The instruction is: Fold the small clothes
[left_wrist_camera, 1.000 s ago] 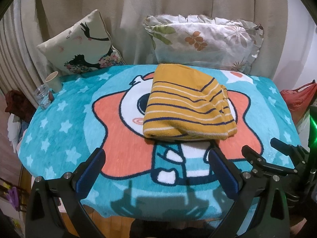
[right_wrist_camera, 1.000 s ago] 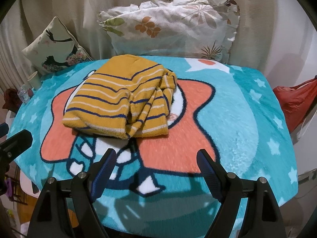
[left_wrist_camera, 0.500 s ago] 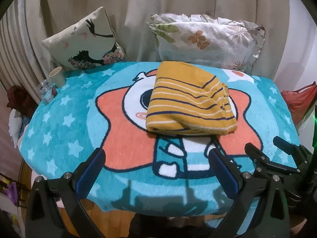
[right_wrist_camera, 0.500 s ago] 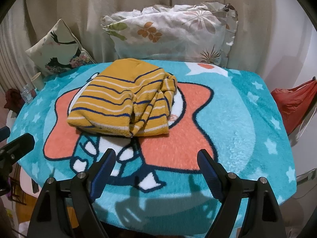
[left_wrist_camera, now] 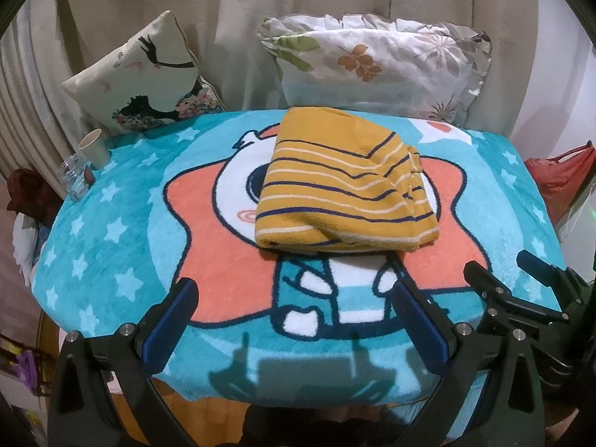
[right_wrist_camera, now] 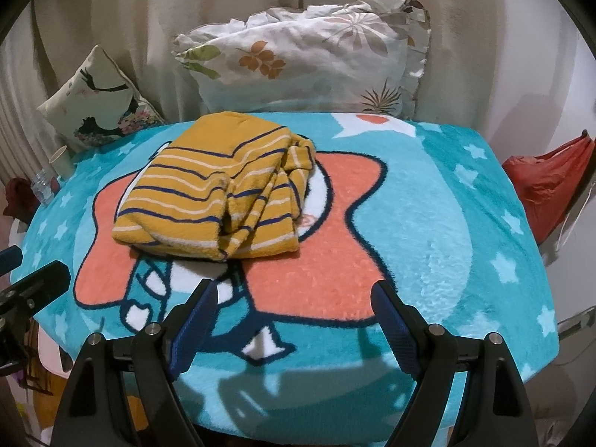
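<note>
So the mustard striped top [left_wrist_camera: 346,182] sits folded into a chunky bundle in the middle of the cartoon star blanket [left_wrist_camera: 123,223] covering the bench, a bit toward the far side. Both tongs hang over the near edge, well short of it: left tongs [left_wrist_camera: 294,316] spread wide with nothing between them, right tongs [right_wrist_camera: 294,316] same deal, released and empty. Two pillows lean at the far end, a floral pillow [left_wrist_camera: 376,63] and a bird-print cushion [left_wrist_camera: 145,78], plus a paper cup [left_wrist_camera: 93,147] far left.
</note>
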Demonstrator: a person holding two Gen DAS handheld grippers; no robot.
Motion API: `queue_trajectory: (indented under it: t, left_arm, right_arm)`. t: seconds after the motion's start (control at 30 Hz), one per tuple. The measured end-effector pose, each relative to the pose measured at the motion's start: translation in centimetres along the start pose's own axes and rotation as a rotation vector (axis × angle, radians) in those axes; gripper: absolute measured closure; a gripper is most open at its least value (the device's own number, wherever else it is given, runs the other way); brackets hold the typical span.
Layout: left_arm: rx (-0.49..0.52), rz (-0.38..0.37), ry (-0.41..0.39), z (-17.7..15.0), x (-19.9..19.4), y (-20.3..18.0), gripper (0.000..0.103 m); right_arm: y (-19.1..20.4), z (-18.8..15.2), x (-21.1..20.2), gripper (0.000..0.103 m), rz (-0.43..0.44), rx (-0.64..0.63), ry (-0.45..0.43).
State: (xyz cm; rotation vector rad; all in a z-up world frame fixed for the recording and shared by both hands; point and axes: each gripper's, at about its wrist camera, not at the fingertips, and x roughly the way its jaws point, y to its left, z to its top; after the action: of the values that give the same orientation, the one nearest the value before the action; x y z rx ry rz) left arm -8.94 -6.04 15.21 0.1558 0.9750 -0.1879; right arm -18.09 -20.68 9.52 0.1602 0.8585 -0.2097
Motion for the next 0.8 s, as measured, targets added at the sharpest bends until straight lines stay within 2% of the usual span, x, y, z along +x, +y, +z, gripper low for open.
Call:
queue_trajectory:
  t: [0.33,0.8]
  left_arm:
    - [0.016,-0.024,0.025,0.7,1.3,-0.4,0.000]
    - [-0.015,-0.061,0.100,1.4,4.3,1.9,0.000]
  right_arm:
    - [-0.3,0.4,0.6,0.015,-0.020,0.015,-0.001]
    - [1.2,1.2,2.9,0.015,-0.038,0.004,0.049]
